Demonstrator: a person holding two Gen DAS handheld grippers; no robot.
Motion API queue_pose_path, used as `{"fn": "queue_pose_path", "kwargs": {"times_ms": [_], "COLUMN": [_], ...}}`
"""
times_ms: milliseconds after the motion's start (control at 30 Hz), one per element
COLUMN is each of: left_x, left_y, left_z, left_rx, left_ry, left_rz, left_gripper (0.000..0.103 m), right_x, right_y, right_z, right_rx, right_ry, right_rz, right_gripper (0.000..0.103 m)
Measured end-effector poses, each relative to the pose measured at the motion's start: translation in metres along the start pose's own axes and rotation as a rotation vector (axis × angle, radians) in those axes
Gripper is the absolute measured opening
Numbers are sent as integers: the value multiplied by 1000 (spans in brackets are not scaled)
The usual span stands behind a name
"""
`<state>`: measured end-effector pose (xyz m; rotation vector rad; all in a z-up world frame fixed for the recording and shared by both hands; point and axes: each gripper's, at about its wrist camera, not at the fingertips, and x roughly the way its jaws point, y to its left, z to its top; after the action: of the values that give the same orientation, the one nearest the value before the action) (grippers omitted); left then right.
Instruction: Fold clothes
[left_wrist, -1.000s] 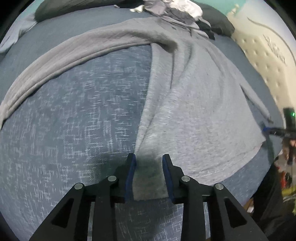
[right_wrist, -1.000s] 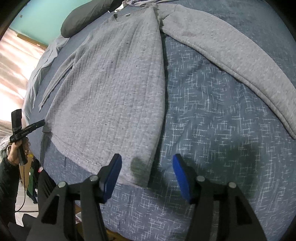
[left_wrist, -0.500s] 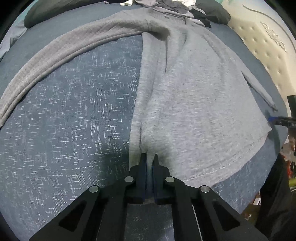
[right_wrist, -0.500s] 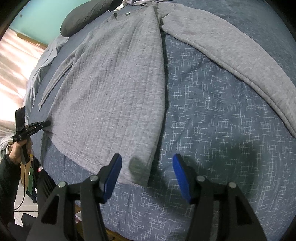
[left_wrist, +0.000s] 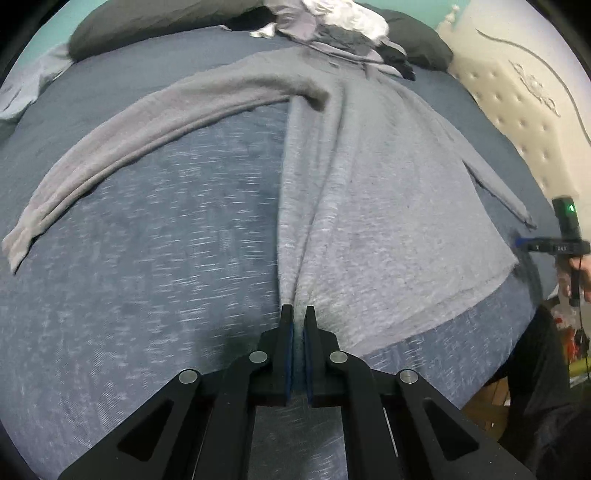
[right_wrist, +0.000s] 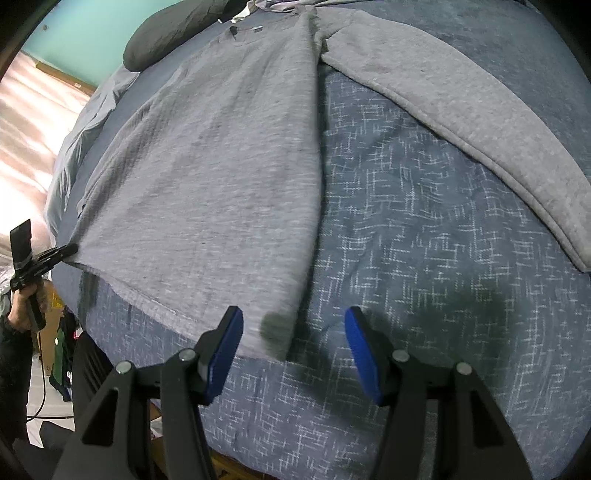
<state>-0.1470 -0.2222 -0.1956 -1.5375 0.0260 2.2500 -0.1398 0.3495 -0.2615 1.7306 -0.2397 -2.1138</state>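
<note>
A grey long-sleeved sweater (left_wrist: 388, 203) lies flat on the blue patterned bedcover (left_wrist: 147, 277), with one sleeve (left_wrist: 147, 147) stretched out to the left. My left gripper (left_wrist: 298, 314) is shut on the near hem corner, and the cloth rises to it in a taut ridge. The right wrist view shows the same sweater (right_wrist: 221, 166), with its other sleeve (right_wrist: 480, 110) running off to the right. My right gripper (right_wrist: 293, 314) hangs open just above the other hem corner, its blue pads clear of the cloth. The left gripper (right_wrist: 70, 249) shows at the far left, pinching its corner.
A pile of loose clothes (left_wrist: 332, 26) and dark pillows (left_wrist: 147, 22) lie at the head of the bed. A cream tufted headboard (left_wrist: 517, 92) rises on the right. The bed's near edge drops off below the hem. A person's hand (right_wrist: 22, 310) holds the left gripper's handle.
The left gripper's jaws closed on the hem corner and lifted it a little, drawing the cloth into a ridge. The right gripper stayed open and still.
</note>
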Motion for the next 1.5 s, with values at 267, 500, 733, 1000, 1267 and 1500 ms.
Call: {"fn": "queue_pose_path", "kwargs": {"times_ms": [267, 500, 733, 1000, 1267, 1500], "left_x": [0, 3, 3, -5, -20, -8], "left_y": [31, 38, 31, 16, -34, -79], "left_z": [-3, -11, -11, -10, -15, -34], "left_rx": [-66, -100, -73, -45, 61, 142], "left_ry": [5, 20, 30, 26, 32, 87], "left_rz": [36, 27, 25, 20, -17, -59], "left_gripper": [4, 4, 4, 4, 4, 4], "right_x": [2, 25, 47, 47, -18, -67], "right_y": [4, 13, 18, 29, 38, 20], "right_z": [2, 13, 3, -2, -5, -11], "right_rx": [-11, -16, -13, -85, -212, -271], "right_ry": [8, 59, 119, 114, 52, 40], "right_rz": [2, 12, 26, 16, 6, -82], "right_gripper": [59, 59, 59, 6, 4, 4]}}
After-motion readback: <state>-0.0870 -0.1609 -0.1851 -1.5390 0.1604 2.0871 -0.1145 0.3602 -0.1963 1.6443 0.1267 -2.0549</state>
